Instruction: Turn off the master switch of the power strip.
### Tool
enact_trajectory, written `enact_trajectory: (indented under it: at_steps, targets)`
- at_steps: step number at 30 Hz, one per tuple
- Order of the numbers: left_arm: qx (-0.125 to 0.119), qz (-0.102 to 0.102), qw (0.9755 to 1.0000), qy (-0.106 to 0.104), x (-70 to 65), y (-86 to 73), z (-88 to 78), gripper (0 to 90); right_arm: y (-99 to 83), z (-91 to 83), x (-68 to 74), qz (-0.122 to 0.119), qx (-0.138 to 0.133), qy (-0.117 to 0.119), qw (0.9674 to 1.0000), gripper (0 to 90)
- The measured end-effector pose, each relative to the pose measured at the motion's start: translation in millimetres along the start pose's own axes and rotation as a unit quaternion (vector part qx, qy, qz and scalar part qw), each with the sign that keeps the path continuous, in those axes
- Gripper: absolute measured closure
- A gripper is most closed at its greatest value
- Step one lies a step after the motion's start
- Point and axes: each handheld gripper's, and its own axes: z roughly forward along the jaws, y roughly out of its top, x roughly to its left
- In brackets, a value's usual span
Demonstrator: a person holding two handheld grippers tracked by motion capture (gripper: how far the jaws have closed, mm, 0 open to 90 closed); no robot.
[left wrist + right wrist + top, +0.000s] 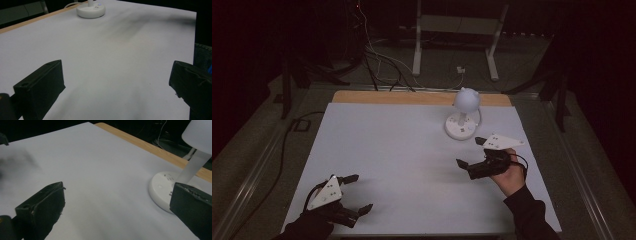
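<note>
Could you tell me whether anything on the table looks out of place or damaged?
Nothing stands out. The white lamp stands upright near the table's far edge, and both tongs, left and right, are open and holding nothing.

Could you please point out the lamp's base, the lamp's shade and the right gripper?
lamp's base (460, 127), high view, top of the round disc.
lamp's shade (466, 100), high view, middle of the dome.
right gripper (470, 151), high view, between its fingers.

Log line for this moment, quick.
left gripper: open, empty, near table edge | right gripper: open, empty, beside lamp | lamp: upright, untouched
</note>
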Motion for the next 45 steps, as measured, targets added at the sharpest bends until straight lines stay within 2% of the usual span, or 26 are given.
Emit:
enact_trajectory:
  at_steps: [11, 18, 21, 28, 33, 40, 43, 45]
  targets:
    - [-0.001, -0.001, 1.0, -0.001, 0.2, 0.0, -0.2, 0.4, 3.2, 15.3, -19.4, 0.008, 0.004, -0.015, 0.9998, 0.0]
    - [0.0, 0.001, 1.0, 0.0, -0.1, -0.2, 0.0, 0.4, 3.4, 23.0, -32.4, 0.025, 0.004, -0.022, 0.9994, 0.0]
    - [0.001, 0.001, 1.0, -0.001, 0.0, -0.1, 0.1, 0.4, 3.4, 27.1, -38.4, 0.03, 0.007, -0.029, 0.9991, 0.0]
    - [-0.001, -0.002, 1.0, -0.002, 0.5, -0.1, -0.1, 0.4, 1.4, 37.4, -50.7, 0.025, 0.015, -0.054, 0.9981, 0.0]
    - [-0.001, -0.003, 1.0, -0.003, 0.6, -0.2, -0.1, 0.4, -0.8, 43.6, -59.7, 0.035, 0.019, -0.059, 0.9974, 0.0]
    - [-0.002, -0.004, 1.0, -0.003, 0.6, -0.3, -0.2, 0.4, -6.0, 53.0, -75.3, 0.053, 0.016, -0.079, 0.9953, 0.0]
    - [-0.001, -0.003, 1.0, -0.003, 0.5, -0.4, 0.1, 0.4, -8.0, 58.1, -81.4, 0.064, 0.012, -0.103, 0.9926, 0.0]
    - [-0.001, -0.005, 1.0, -0.003, 0.7, -0.3, -0.1, 0.4, -9.0, 60.8, -84.6, 0.073, 0.013, -0.105, 0.9917, 0.0]
